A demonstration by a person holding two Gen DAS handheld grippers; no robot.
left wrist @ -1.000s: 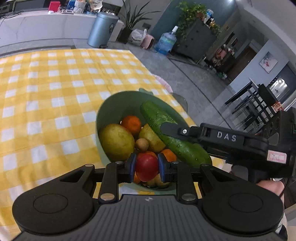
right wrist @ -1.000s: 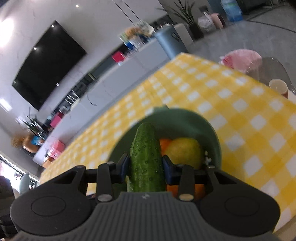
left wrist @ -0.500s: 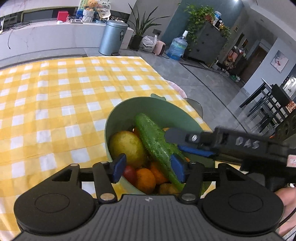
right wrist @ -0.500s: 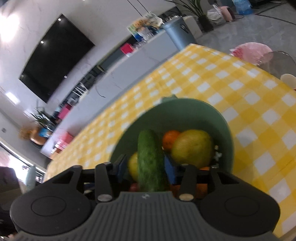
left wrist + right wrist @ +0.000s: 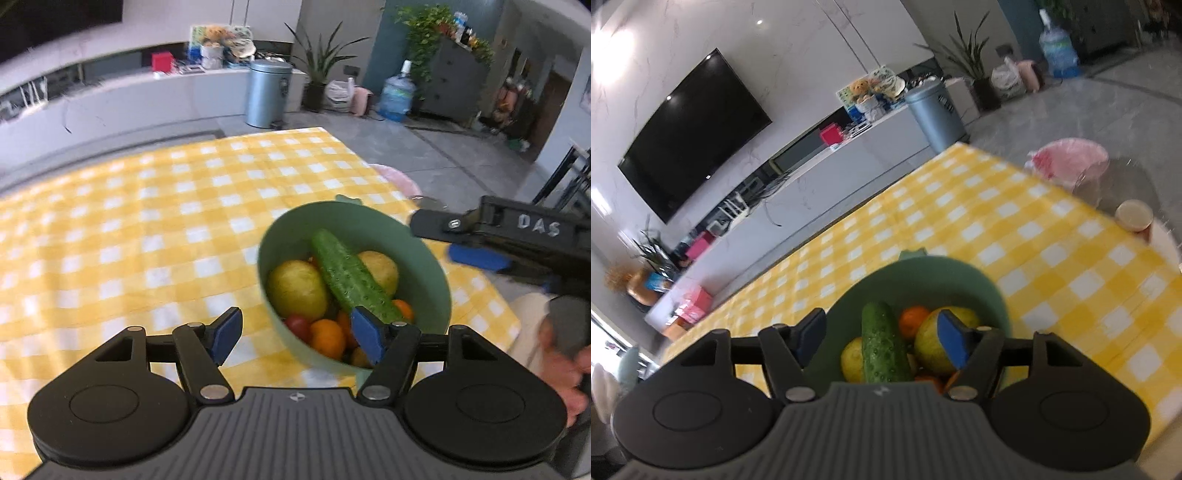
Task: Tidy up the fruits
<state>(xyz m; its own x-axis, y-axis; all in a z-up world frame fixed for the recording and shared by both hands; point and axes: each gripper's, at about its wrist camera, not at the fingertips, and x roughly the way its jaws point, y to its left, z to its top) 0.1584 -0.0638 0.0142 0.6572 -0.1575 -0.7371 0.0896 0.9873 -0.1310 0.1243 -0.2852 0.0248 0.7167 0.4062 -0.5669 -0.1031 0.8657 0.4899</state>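
Jaws on the left gripper (image 5: 297, 338) and right gripper (image 5: 882, 338) are opening, holding nothing. Below them the cucumber (image 5: 352, 277) lies on lemons and oranges in the green bowl (image 5: 436, 280) on the checked surface (image 5: 147, 236). A pink cup (image 5: 1071, 160) sits far off.

I see the table (image 5: 147, 236) with its yellow checked cloth; on it stands the green bowl (image 5: 436, 273), at four o'clock from the cloth's middle.

One bowl (image 5: 354, 221), one cucumber (image 5: 351, 277), two claws (image 5: 295, 339).
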